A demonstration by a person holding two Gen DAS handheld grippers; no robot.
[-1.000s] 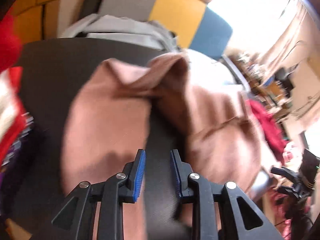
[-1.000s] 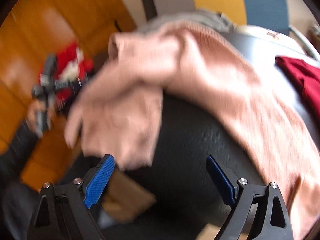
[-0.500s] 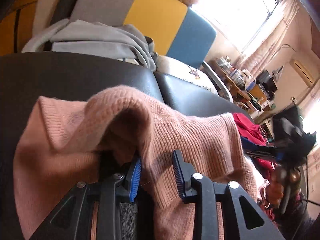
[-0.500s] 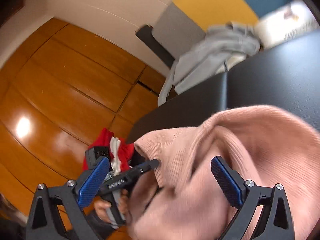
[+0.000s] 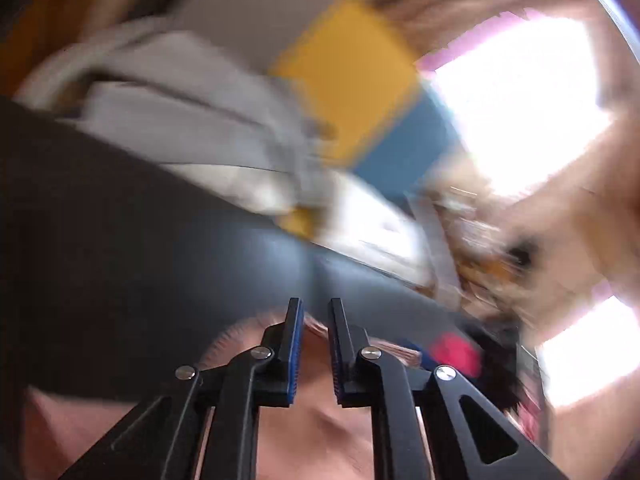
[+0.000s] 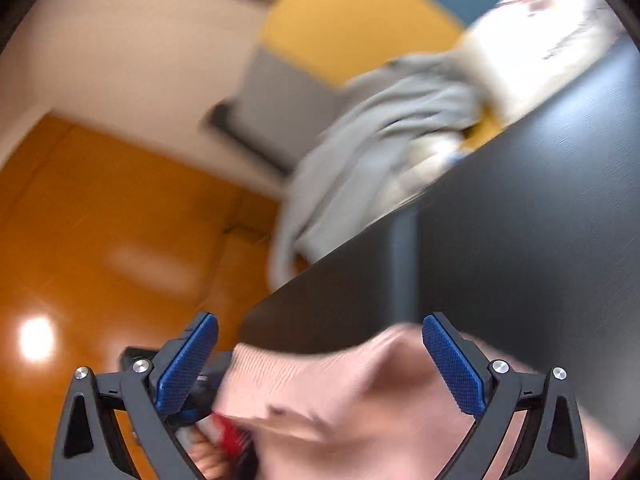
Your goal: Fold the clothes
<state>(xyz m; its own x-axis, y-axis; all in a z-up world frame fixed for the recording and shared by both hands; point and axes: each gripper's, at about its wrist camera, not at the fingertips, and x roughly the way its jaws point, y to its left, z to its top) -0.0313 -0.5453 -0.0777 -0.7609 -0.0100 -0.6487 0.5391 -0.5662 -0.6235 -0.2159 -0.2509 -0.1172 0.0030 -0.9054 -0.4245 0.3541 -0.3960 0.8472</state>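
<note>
Left wrist view: the pink sweater (image 5: pixel 320 432) is lying bunched at the near edge of the black table (image 5: pixel 120 260).

A fold of the sweater is passing between the narrow jaws of the left gripper (image 5: pixel 314 346), which are closing; whether the pads are already pressing the knit I cannot tell, so the cloth may be slipping out as the hand is moving. In the right wrist view the sweater (image 6: pixel 360 400) is sitting between the wide jaws of the right gripper (image 6: pixel 320 364), not pinched. With only one side caught, the fold may be coming out crooked, or the sweater may be sliding off the table edge (image 6: pixel 340 276) toward the orange floor (image 6: pixel 120 240).
</note>
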